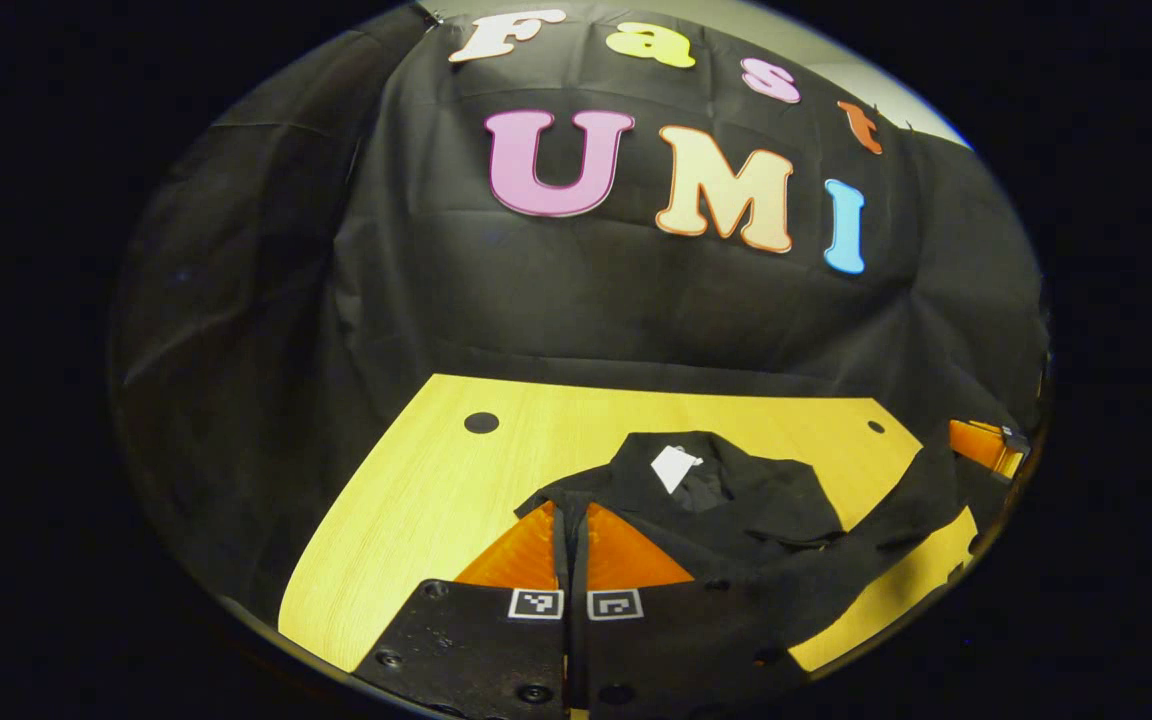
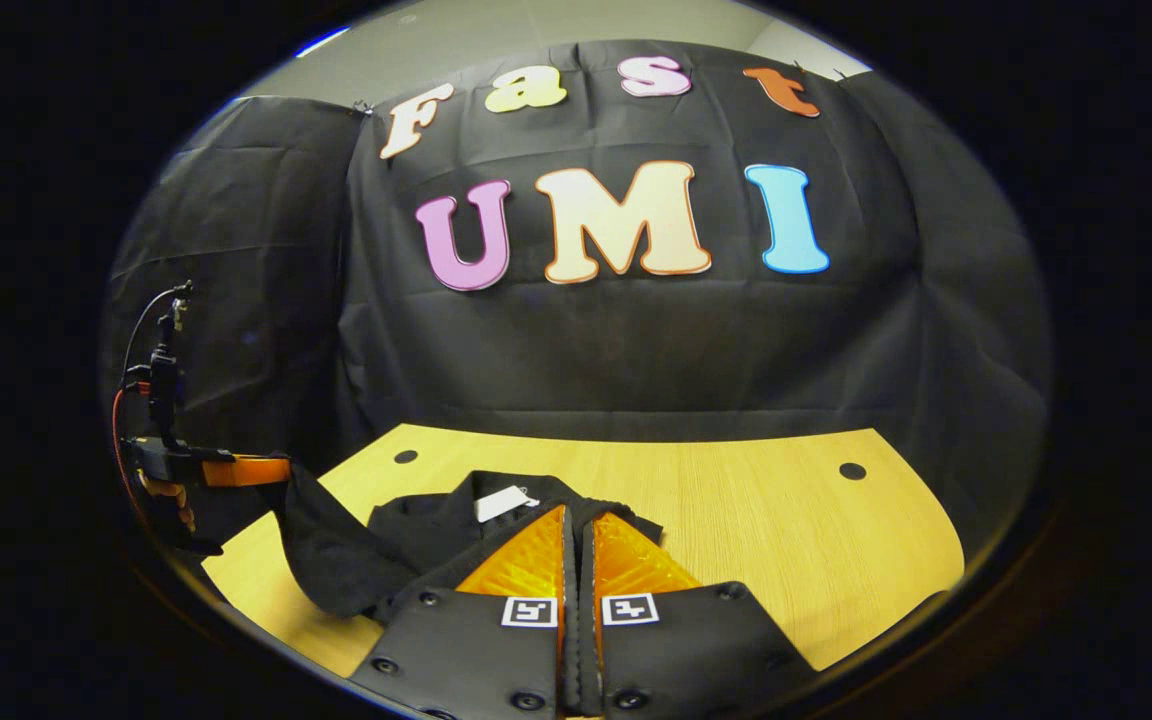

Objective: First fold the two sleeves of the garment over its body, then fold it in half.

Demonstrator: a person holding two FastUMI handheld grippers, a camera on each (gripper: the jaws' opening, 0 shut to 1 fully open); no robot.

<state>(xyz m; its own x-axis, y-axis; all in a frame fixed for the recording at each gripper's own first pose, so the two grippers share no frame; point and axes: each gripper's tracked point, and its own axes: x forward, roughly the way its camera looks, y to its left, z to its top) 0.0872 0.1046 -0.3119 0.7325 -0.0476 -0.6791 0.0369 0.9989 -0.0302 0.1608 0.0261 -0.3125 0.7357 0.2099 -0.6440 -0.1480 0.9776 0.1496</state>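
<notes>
A black garment (image 1: 736,500) lies bunched on the wooden table (image 1: 406,510), its collar with a white label (image 1: 674,466) facing the back wall. My left gripper (image 1: 568,520) is shut on a fold of the garment at its near edge. From the right gripper view, the left gripper (image 2: 281,470) holds a strip of the garment (image 2: 336,560) raised off the table's left corner. My right gripper (image 2: 576,530) is shut on the cloth next to the label (image 2: 504,502). At the right rim of the left gripper view, the right gripper (image 1: 966,440) pinches a stretched band of cloth.
The black cloth wall hangs just behind the table (image 2: 796,530). Round cable holes (image 1: 481,422) (image 2: 852,470) sit near the table's back corners. A hand (image 2: 171,498) holds the left gripper, with a cable rising above it. Bare wood stretches right of the garment in the right gripper view.
</notes>
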